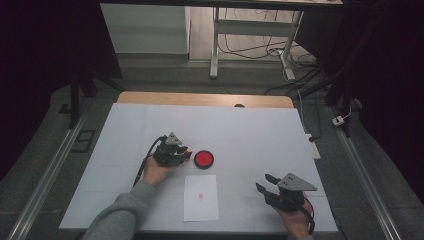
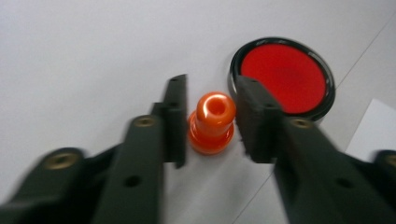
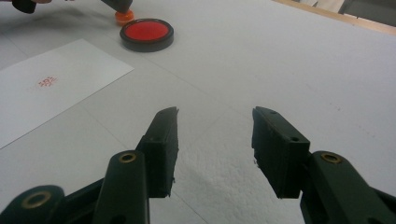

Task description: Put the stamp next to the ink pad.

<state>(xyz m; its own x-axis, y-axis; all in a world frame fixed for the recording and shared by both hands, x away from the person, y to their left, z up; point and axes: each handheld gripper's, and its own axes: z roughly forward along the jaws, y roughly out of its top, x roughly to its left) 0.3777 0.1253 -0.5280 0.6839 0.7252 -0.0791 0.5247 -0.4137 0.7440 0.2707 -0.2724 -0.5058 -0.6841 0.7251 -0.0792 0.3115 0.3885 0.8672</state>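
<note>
Orange stamp (image 2: 211, 122) stands between the left gripper's (image 2: 210, 116) parted jaws, untouched.

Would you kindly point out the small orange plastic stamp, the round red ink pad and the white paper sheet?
small orange plastic stamp (image 2: 212, 122), left gripper view, on its rounded knob.
round red ink pad (image 2: 283, 77), left gripper view, on the red centre.
white paper sheet (image 1: 201, 207), high view, on its blank lower half.
</note>
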